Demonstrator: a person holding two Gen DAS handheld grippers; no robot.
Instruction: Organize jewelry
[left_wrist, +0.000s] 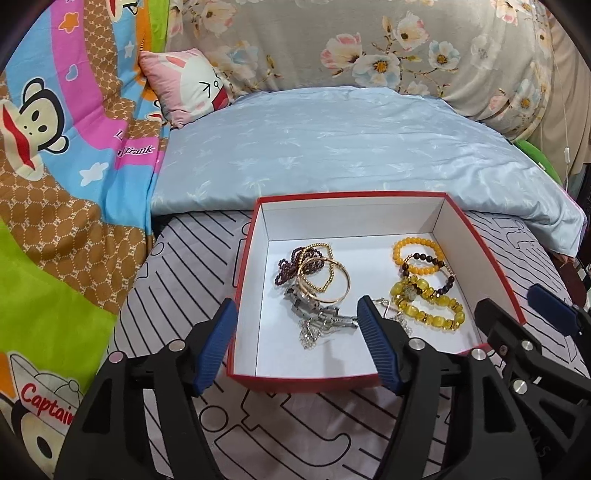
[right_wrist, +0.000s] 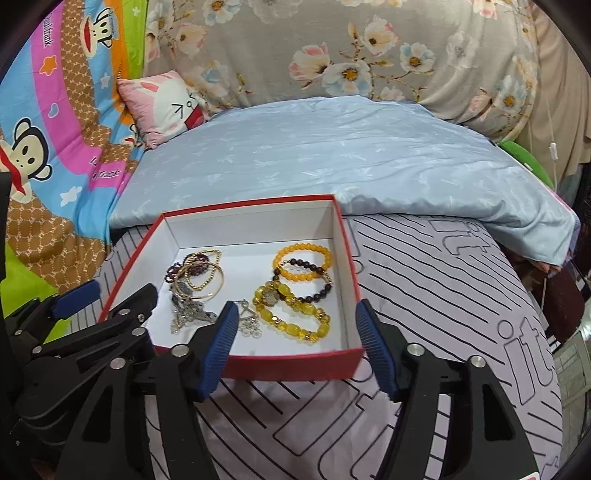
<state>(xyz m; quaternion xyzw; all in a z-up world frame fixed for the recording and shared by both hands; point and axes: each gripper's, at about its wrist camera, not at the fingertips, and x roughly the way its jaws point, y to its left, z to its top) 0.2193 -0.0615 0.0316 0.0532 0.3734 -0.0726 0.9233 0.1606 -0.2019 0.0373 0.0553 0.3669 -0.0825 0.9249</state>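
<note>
A red box (left_wrist: 243, 258) with a white inside sits on the striped bedsheet; it also shows in the right wrist view (right_wrist: 295, 363). Inside on the left lie gold bangles (left_wrist: 325, 280), dark purple beads (left_wrist: 291, 264) and a silver watch and chain (left_wrist: 317, 319). On the right lie yellow bead bracelets (left_wrist: 428, 301) and a dark bead bracelet (left_wrist: 430, 260). My left gripper (left_wrist: 295, 345) is open and empty, straddling the box's front left corner. My right gripper (right_wrist: 295, 345) is open and empty at the box's front right, above the yellow bracelets (right_wrist: 295, 314).
A light blue pillow (left_wrist: 351, 147) lies just behind the box. A colourful cartoon quilt (left_wrist: 55, 184) is on the left, with a small pink cushion (left_wrist: 184, 85). A floral blanket (left_wrist: 369, 44) rises at the back. The bed edge is at the right (right_wrist: 554, 295).
</note>
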